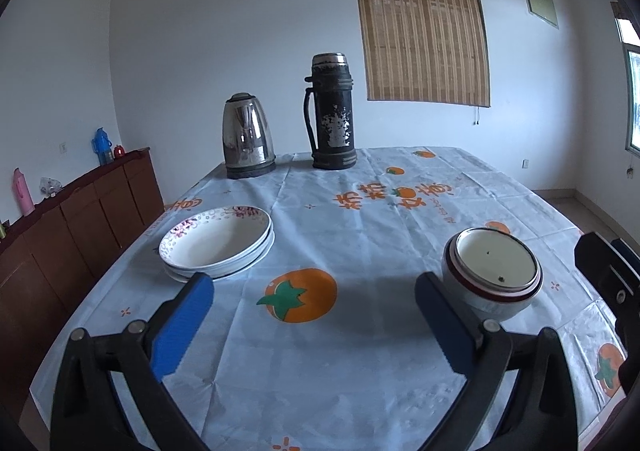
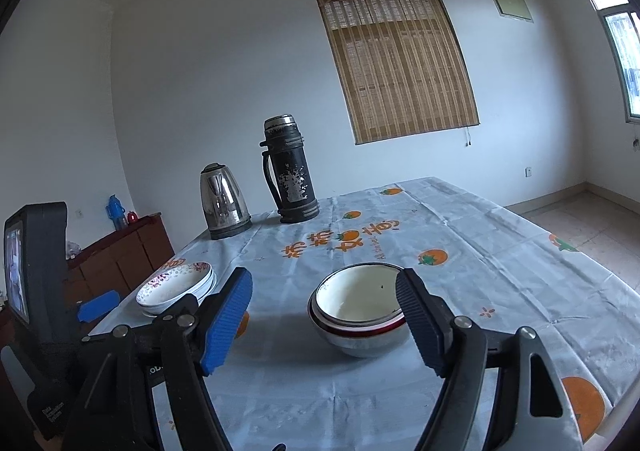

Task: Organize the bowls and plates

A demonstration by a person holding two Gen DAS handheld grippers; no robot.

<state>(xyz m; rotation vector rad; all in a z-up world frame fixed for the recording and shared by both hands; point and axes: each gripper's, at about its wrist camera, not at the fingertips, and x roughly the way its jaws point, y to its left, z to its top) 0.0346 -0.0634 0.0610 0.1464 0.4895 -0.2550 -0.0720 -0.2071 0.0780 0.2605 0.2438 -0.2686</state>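
Observation:
Two white floral plates [image 1: 218, 243] lie stacked at the table's left side, just beyond my left gripper's [image 1: 314, 283] left finger. My left gripper is open and holds nothing. White bowls with a red band [image 1: 494, 275] are nested into one stack on the right. In the right wrist view the bowl stack [image 2: 356, 303] stands just ahead of my right gripper [image 2: 324, 277]. That gripper is open; its right finger [image 2: 420, 315] covers the stack's right rim, while the left finger stands apart from it. The plates [image 2: 176, 287] are at the left there.
A steel kettle [image 1: 248, 139] and a tall black thermos [image 1: 332, 115] stand at the table's far edge. The table wears a pale cloth [image 1: 360, 371] printed with orange fruit. A brown sideboard [image 1: 80, 219] runs along the left wall. Bare floor lies to the right.

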